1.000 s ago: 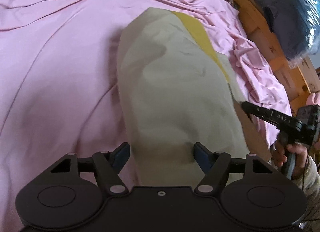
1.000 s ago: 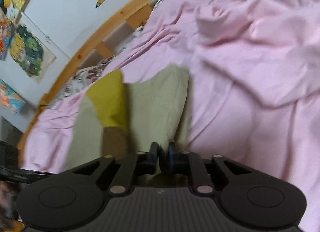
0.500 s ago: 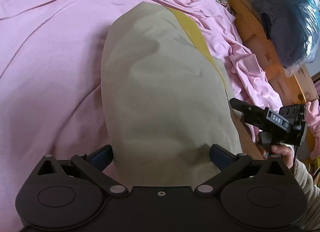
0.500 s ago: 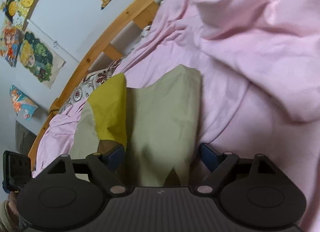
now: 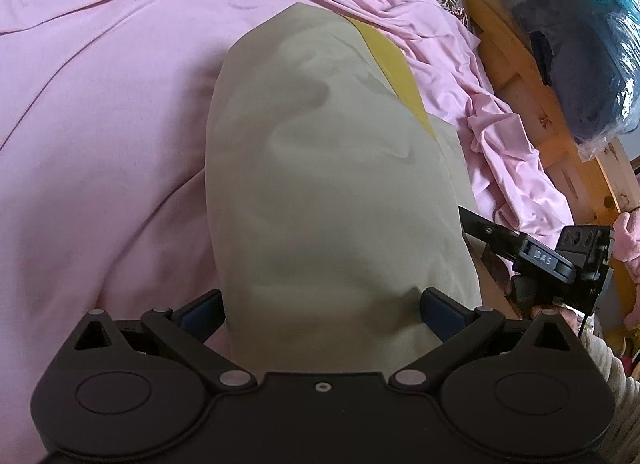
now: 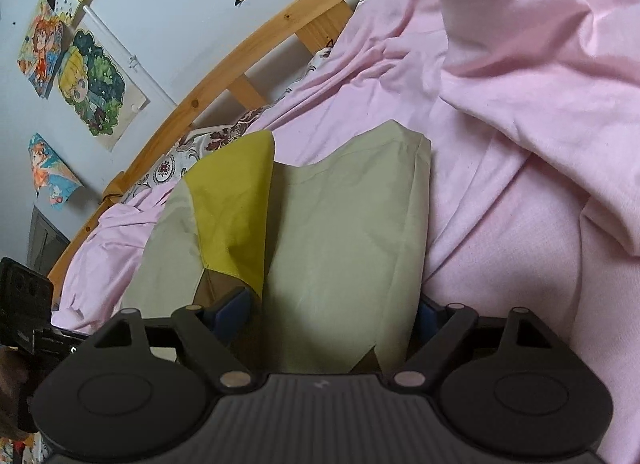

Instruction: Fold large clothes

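Plainly, the beige garment point(image 5: 328, 192) was laid folded on the pink sheet point(image 5: 100, 136) of the bed, its long axis running from the bottom centre of the frame up toward the top centre; the left claw point(image 5: 320, 308) was spread wide and released, the near end of the cloth lying between its jaws; the right claw point(image 6: 332, 312), also unclenched though narrowing slightly, was set at the lower right edge, beside the yellow panel point(image 6: 236, 204), equally near.
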A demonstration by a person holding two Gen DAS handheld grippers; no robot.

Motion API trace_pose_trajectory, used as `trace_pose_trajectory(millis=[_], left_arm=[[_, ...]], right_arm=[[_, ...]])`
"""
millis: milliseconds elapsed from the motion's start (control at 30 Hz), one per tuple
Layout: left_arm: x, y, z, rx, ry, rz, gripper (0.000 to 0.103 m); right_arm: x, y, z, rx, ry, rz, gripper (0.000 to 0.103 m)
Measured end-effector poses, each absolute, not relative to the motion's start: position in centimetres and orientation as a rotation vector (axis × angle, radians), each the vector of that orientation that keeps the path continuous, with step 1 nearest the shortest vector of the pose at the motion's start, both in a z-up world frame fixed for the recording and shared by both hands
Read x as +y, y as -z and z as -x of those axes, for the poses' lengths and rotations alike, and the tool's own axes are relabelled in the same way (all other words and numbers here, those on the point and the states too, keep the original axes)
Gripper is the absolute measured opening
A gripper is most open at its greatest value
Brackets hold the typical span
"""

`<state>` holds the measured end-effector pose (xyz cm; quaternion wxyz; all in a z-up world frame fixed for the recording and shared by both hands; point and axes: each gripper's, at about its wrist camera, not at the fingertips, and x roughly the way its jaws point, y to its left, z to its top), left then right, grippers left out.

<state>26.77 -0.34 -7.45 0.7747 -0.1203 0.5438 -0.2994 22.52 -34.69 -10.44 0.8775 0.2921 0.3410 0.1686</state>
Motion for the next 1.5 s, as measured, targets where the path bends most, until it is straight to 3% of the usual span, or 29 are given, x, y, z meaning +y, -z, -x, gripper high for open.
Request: trace_pose_trajectory(millis=[200, 400, 467, 633, 733, 967, 1033, 1233, 1500], left_arm=[[-0.3, 7.6, -26.6, 1.173, 0.644, 0.264, 0.103], [0.5, 9.1, -26.8, 1.188, 0.646, 0.361, 0.103], [0.7, 9.2, -26.8, 1.193, 0.648, 0.376, 0.103], [0.0, 8.5, -26.5, 1.185, 0.614, 0.352, 0.096], [-0.1, 8.0, -25.8, 1.157, 0.578, 0.346, 0.087], [0.7, 6.3, -24.8, 1.084, 0.524, 0.374, 0.064], [1.1, 5.8, -24.9, 1.067, 0.524, 0.396, 0.061], [2.6, 3.4, -27.0, 0.964, 0.475, 0.444, 0.059], [5.0, 1.6, -33.5, 0.852, 0.366, 0.443, 0.06]], right_arm=[[-34.6, 10.4, -21.9, 0.701, -0.277, -0.589, 0.059], [-34.8, 10.6, -22.0, 0.722, -0.294, -0.625, 0.059], [-34.5, 10.5, -21.9, 0.723, -0.289, -0.612, 0.054], [-33.9, 10.2, -21.4, 0.71, -0.261, -0.584, 0.016], [-33.5, 9.3, -20.8, 0.688, -0.266, -0.544, 0.007], [-31.8, 5.1, -19.2, 0.556, -0.35, -0.492, 0.006], [-31.2, 3.3, -19.1, 0.516, -0.376, -0.476, 0.006], [-28.4, -1.4, -21.8, 0.425, -0.449, -0.402, 0.006], [-24.5, -5.0, -31.4, 0.337, -0.509, -0.353, 0.006]])
